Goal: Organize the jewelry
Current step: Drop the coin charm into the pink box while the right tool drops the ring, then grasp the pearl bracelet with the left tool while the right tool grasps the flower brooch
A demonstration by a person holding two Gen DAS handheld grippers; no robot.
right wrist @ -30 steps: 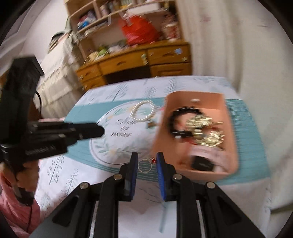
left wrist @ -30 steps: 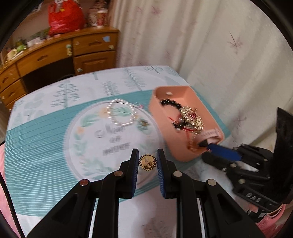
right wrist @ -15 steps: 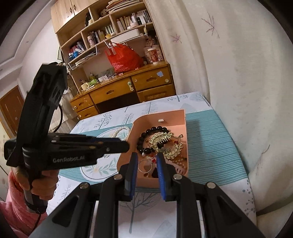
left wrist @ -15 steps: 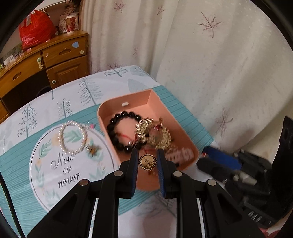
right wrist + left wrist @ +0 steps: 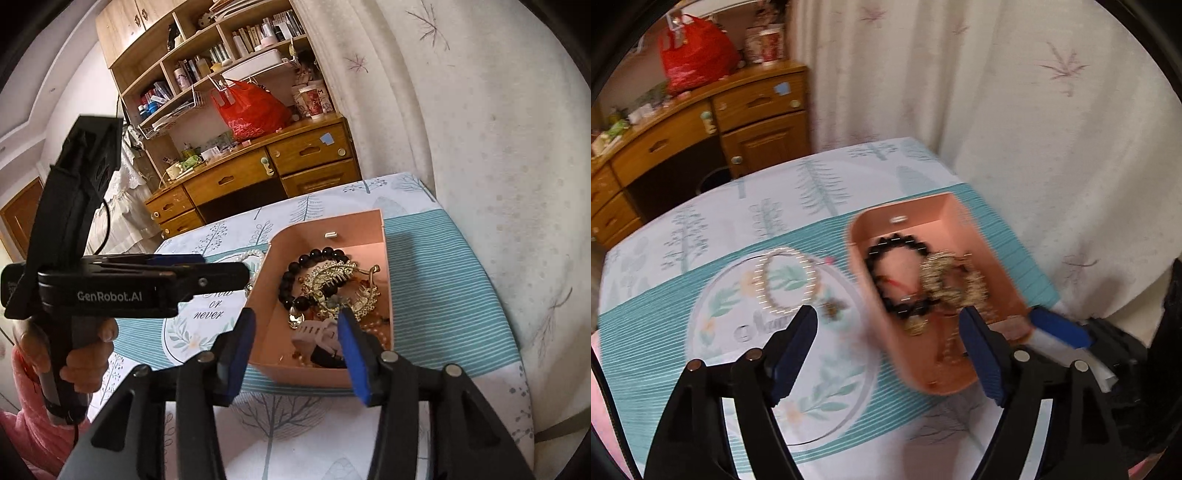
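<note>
Your left claw (image 5: 888, 332) now stands wide and holds nothing; half a second ago it was pinched on a small gold medallion, and your right claw (image 5: 297, 332) was pinched on a thin ring with a red bead. The right claw is also spread wide and empty now. I judge that both pieces were dropped into the tray (image 5: 325, 376), which lies just ahead of the right claw, its near wall between the fingers. A gold round piece (image 5: 294, 319) lies there beside the black bracelet (image 5: 291, 275), and this is probably the medallion; the ring I cannot find for sure in the heap. So two more pieces are stored, and the work moves to what remains on the cloth. The left view, much blurred by motion, shows this best: ahead and a little left of the left claw, close to its left finger, lie the pearl bracelet (image 5: 786, 282) and a small dark brooch (image 5: 833, 308) beside it, and also a small ring (image 5: 742, 334) on the round print. In the right view the left claw's body (image 5: 144, 280) hides most of that area, and only a bit of the pearls shows. The right view, being sharp, gives the tray's content clearly: the gold comb (image 5: 338, 278), a white clip (image 5: 317, 332) and a dark piece at the near wall, which the left view only smears. The next target is probably the pearls or the brooch.
</note>
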